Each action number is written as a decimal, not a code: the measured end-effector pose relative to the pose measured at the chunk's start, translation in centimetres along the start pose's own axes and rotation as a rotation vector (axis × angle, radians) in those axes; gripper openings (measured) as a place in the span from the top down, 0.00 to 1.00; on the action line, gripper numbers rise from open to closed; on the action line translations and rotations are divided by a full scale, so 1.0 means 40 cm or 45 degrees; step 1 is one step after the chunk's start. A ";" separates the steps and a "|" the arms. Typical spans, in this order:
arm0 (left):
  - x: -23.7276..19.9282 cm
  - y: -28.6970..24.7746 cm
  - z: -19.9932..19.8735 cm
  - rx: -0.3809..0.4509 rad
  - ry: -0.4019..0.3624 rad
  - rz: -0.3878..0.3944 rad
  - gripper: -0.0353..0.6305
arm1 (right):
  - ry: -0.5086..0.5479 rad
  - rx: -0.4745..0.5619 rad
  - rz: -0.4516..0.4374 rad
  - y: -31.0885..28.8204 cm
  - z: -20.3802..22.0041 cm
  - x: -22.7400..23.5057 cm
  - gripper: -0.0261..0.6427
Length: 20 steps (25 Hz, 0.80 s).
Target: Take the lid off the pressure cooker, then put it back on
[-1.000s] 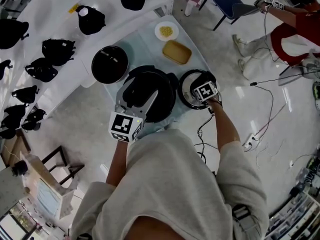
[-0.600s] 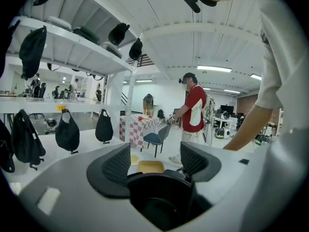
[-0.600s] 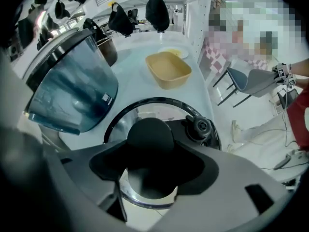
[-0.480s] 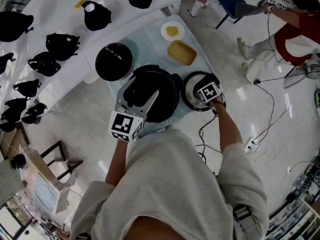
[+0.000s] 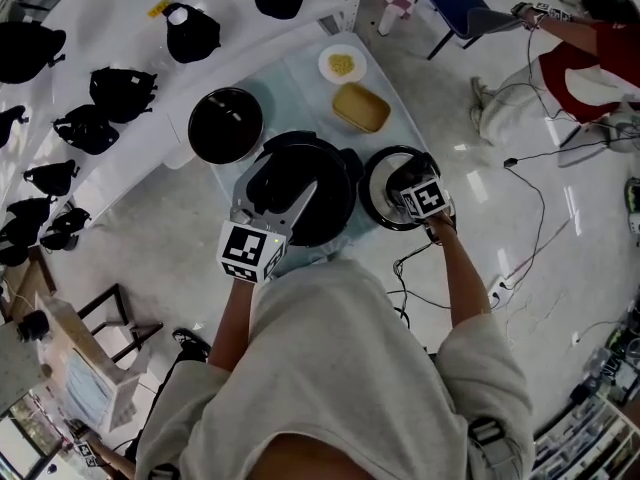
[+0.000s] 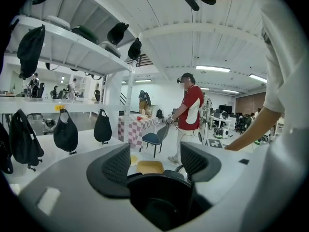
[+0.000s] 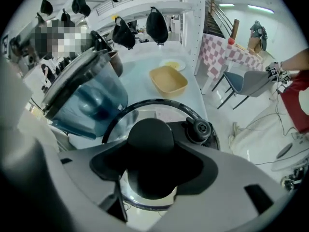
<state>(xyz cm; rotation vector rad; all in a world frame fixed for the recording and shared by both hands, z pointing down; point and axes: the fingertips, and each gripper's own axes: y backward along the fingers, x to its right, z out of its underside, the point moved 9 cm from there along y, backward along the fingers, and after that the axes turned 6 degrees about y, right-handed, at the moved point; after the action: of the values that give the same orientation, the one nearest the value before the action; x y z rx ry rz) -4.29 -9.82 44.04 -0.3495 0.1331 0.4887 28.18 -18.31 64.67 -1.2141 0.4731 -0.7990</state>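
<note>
A pale worktop (image 5: 292, 86) seen from above, with a person leaning over its near edge. The black cooker (image 5: 335, 193) stands mid-worktop close to that edge, its mouth uncovered. The glass lid (image 5: 378, 196) is just beside it at the near right corner, touching or almost touching the cooker's side.

The left tool (image 6: 157, 161) reaches in level from the near left. Its jaws straddle a black part of the cooker and seem clamped on it, steadying the pot.

The right tool (image 7: 152, 153) points steeply down over the lid. Its jaws have just been closing a little and now sit wide on the round black knob (image 7: 150, 132), apparently gripping it.

Judging from this, the lid is off and must go back on. The cooker lies directly left of the right tool, so the coming move is a short carry leftwards by the right hand.
</note>
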 end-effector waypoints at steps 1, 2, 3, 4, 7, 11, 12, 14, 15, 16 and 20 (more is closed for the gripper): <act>0.000 -0.001 0.000 0.001 -0.001 0.003 0.48 | 0.003 0.019 0.003 0.024 0.001 -0.006 0.55; 0.000 -0.002 -0.001 0.002 -0.002 0.007 0.48 | 0.012 0.037 0.008 0.048 0.002 -0.014 0.55; 0.000 -0.003 -0.001 0.004 -0.003 0.010 0.48 | 0.025 0.054 0.013 0.072 0.004 -0.022 0.55; -0.001 -0.003 -0.001 0.006 -0.003 0.012 0.48 | 0.039 0.070 0.018 0.096 0.006 -0.031 0.55; -0.005 -0.005 0.000 0.011 -0.001 0.020 0.48 | 0.065 0.122 0.042 0.171 0.011 -0.051 0.55; -0.005 -0.006 0.001 0.018 0.006 0.033 0.48 | 0.086 0.180 0.077 0.265 0.002 -0.072 0.55; -0.004 -0.006 0.001 0.019 0.006 0.036 0.48 | 0.095 0.190 0.085 0.285 -0.003 -0.077 0.55; -0.003 -0.005 0.002 0.022 0.005 0.044 0.48 | 0.118 0.209 0.098 0.322 -0.017 -0.087 0.55; -0.003 -0.004 0.002 0.025 0.005 0.047 0.48 | 0.132 0.220 0.100 0.340 -0.027 -0.093 0.55; -0.003 -0.003 0.002 0.028 0.005 0.048 0.48 | 0.148 0.232 0.099 0.358 -0.038 -0.098 0.55; -0.003 0.009 0.004 0.037 0.008 0.037 0.48 | 0.235 0.269 0.080 0.417 -0.093 -0.125 0.55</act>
<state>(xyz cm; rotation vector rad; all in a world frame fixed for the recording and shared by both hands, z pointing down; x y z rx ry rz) -4.57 -9.52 44.10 -0.3212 0.1511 0.5142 27.10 -14.67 47.26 -0.9307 0.5599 -0.8878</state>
